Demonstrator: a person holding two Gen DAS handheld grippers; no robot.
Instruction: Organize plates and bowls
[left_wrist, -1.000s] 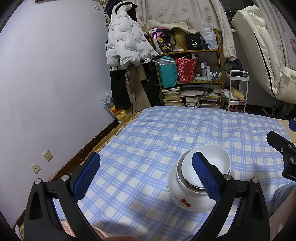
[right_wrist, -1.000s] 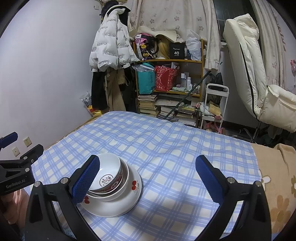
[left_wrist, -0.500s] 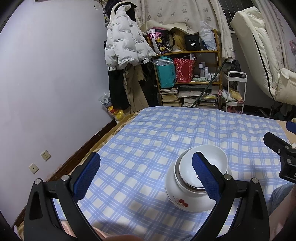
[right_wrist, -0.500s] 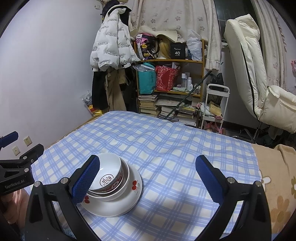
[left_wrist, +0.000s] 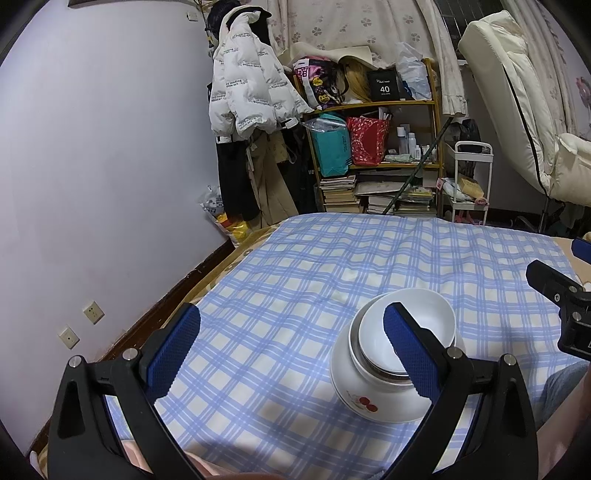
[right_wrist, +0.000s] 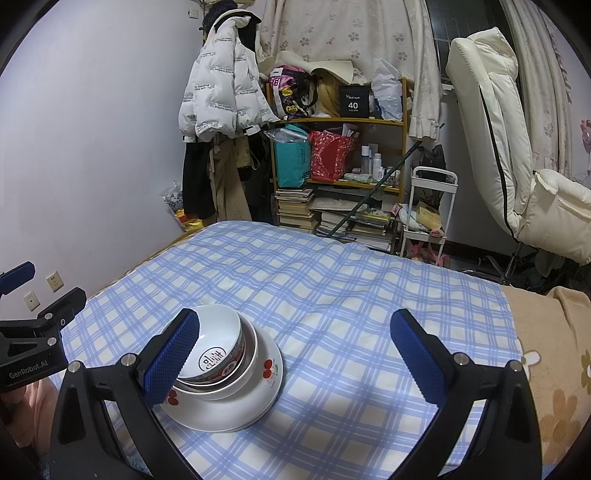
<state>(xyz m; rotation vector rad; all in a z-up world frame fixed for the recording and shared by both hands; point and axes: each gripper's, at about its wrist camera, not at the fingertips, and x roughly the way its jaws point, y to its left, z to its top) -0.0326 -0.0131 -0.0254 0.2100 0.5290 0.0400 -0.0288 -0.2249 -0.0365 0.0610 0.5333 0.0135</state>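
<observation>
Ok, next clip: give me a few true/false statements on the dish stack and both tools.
1. The bowls sit nested on the cherry plate. True.
2. The left tool is clamped on the top bowl. False: it is open and holds nothing.
3. The right tool is open and empty. True.
4. The stack stands on bare wood. False: it stands on the blue checked cloth.
5. The top bowl lies upside down. False: it sits upright.
</observation>
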